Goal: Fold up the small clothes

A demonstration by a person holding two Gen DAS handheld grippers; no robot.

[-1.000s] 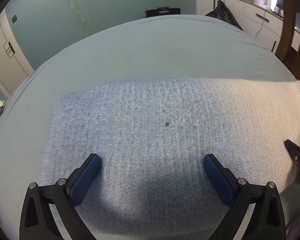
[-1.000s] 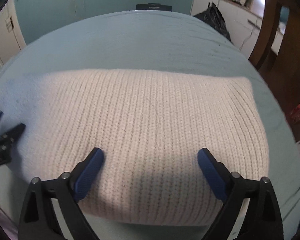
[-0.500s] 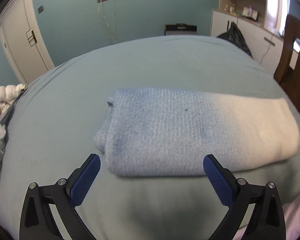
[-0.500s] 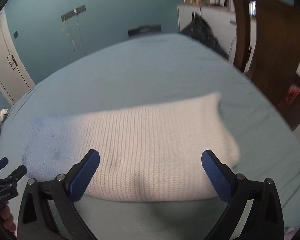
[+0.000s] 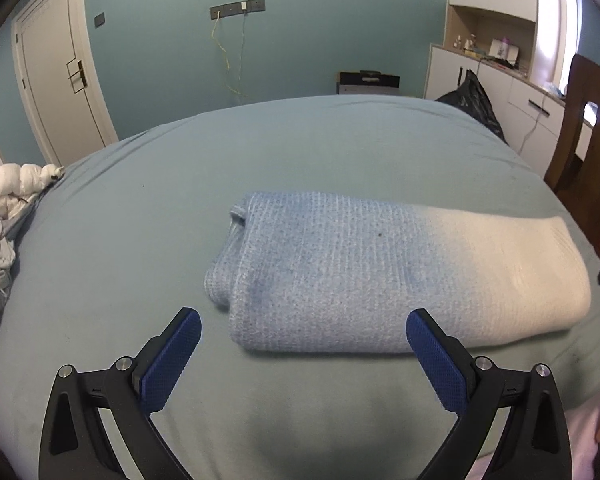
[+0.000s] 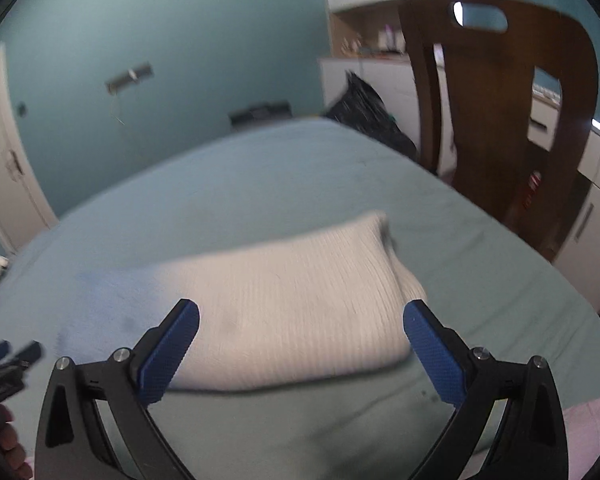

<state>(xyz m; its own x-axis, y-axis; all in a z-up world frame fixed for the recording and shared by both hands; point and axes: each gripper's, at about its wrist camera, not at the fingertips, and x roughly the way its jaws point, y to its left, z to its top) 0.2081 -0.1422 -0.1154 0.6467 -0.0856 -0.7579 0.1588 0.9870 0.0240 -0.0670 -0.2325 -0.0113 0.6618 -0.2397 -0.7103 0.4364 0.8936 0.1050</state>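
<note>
A folded knit sweater point(image 5: 380, 276), blue at the left fading to cream at the right, lies flat on the green bed point(image 5: 140, 240). It also shows in the right wrist view point(image 6: 284, 308), blurred. My left gripper point(image 5: 304, 356) is open and empty, held back from the sweater's near edge. My right gripper point(image 6: 300, 348) is open and empty, just in front of the cream end. The left gripper's tips point(image 6: 16, 354) show at the left edge of the right wrist view.
A heap of white and grey clothes point(image 5: 0, 232) lies at the bed's left edge. A wooden chair point(image 6: 500, 112) stands beside the bed on the right. White cabinets point(image 5: 500, 80), a black bag point(image 5: 472, 100) and a door point(image 5: 56, 80) are beyond the bed.
Both grippers have pulled back and up from the sweater, which now lies whole in view. The right wrist view has swung right toward the chair. Both stayed open.
</note>
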